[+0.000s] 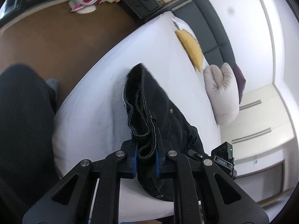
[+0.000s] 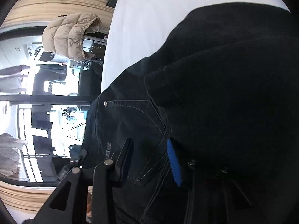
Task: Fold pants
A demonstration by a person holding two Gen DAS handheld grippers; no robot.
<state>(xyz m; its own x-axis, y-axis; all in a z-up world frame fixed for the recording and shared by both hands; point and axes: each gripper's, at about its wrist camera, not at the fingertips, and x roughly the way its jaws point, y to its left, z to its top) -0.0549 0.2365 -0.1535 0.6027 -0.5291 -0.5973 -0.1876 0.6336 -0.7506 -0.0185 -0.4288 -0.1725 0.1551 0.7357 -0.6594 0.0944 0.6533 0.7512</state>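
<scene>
Already the left claw (image 1: 146, 155) is clamped on a bunched hem of the black pants (image 1: 164, 108) lying on the bed (image 1: 89, 102); the right claw (image 2: 149, 160) stands half open over the pocket (nothing gripped). Thick layers could slip free, spoiling the fold.

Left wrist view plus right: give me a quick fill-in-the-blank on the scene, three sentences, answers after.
1. The left gripper is shut on a bunched hem of the black ____.
2. The pants lie on a bed covered by a ____ sheet.
3. The pads on the right gripper are coloured ____.

Answers: pants; white; blue
</scene>
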